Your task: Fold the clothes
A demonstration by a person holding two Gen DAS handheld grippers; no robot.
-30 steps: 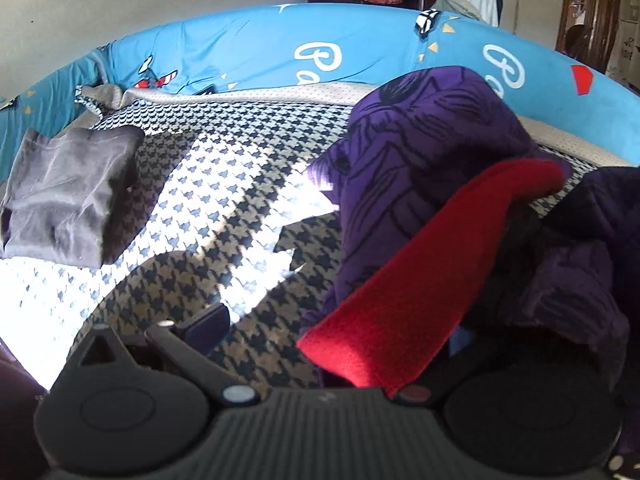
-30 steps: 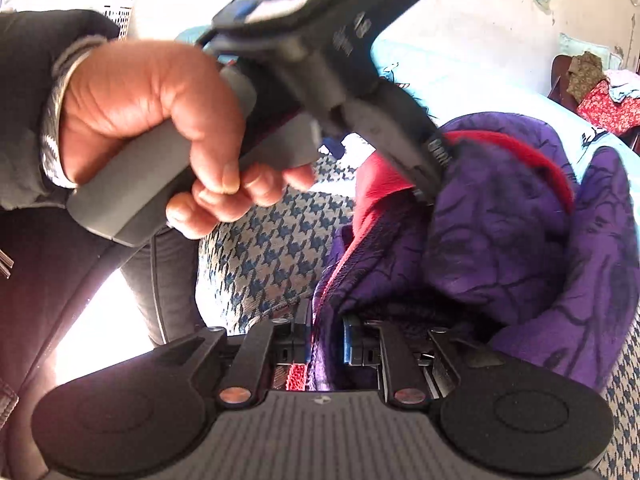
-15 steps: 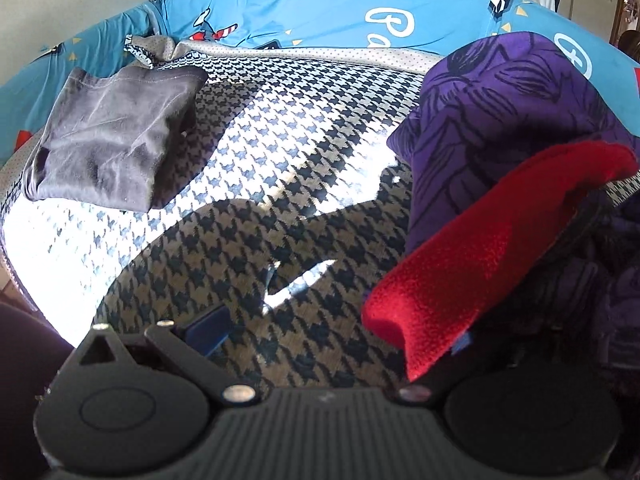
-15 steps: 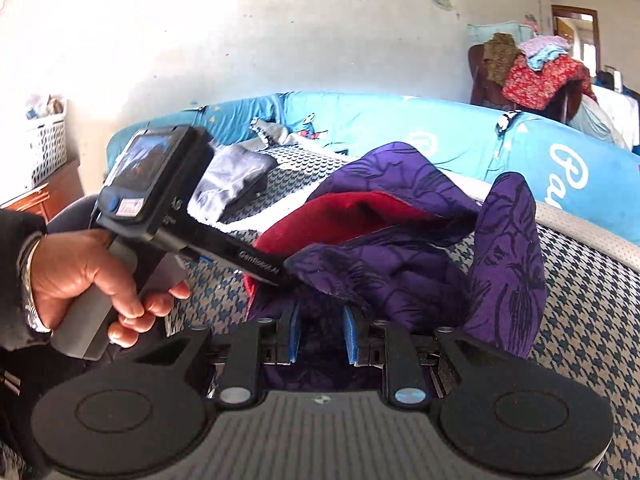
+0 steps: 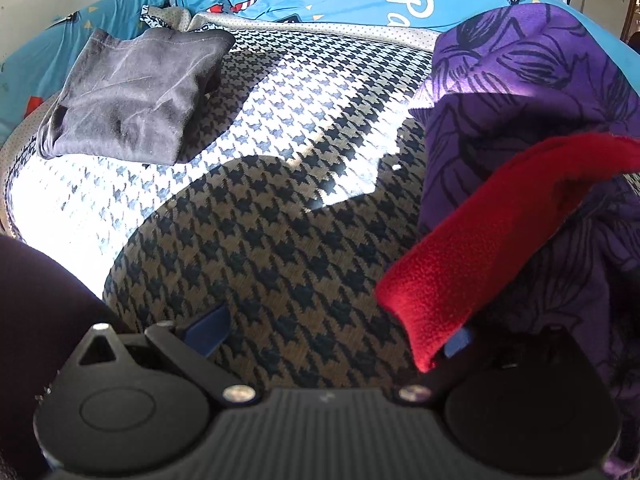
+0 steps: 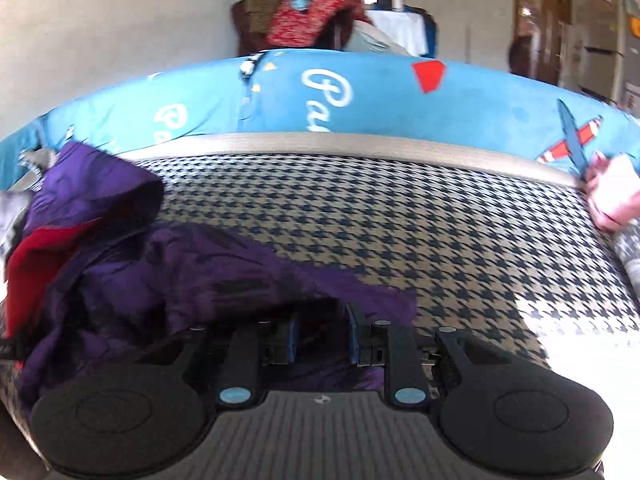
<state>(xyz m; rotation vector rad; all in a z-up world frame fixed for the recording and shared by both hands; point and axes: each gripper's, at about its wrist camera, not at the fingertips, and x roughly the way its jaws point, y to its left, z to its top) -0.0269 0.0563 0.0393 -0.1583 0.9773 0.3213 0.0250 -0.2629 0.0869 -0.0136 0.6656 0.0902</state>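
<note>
The purple garment (image 5: 532,92) with its red lining (image 5: 492,248) heaps at the right of the left wrist frame, draped over the left gripper (image 5: 336,332), whose jaws stand wide apart. In the blurred right wrist view the right gripper (image 6: 322,338) seems parted, cloth between. The folded grey garment (image 5: 128,96) lies upper left; the houndstooth bed cover (image 5: 280,216) lies bare between.

Right gripper (image 6: 322,338): blue pads apart, purple garment (image 6: 180,264) bunched between and over them, so grip unclear. Garment's red lining (image 6: 36,256) shows at far left. It lies on a houndstooth bed (image 6: 400,220); blue printed cover (image 6: 360,96) behind. Clothes pile (image 6: 296,16) at the wall. View motion-blurred.
</note>
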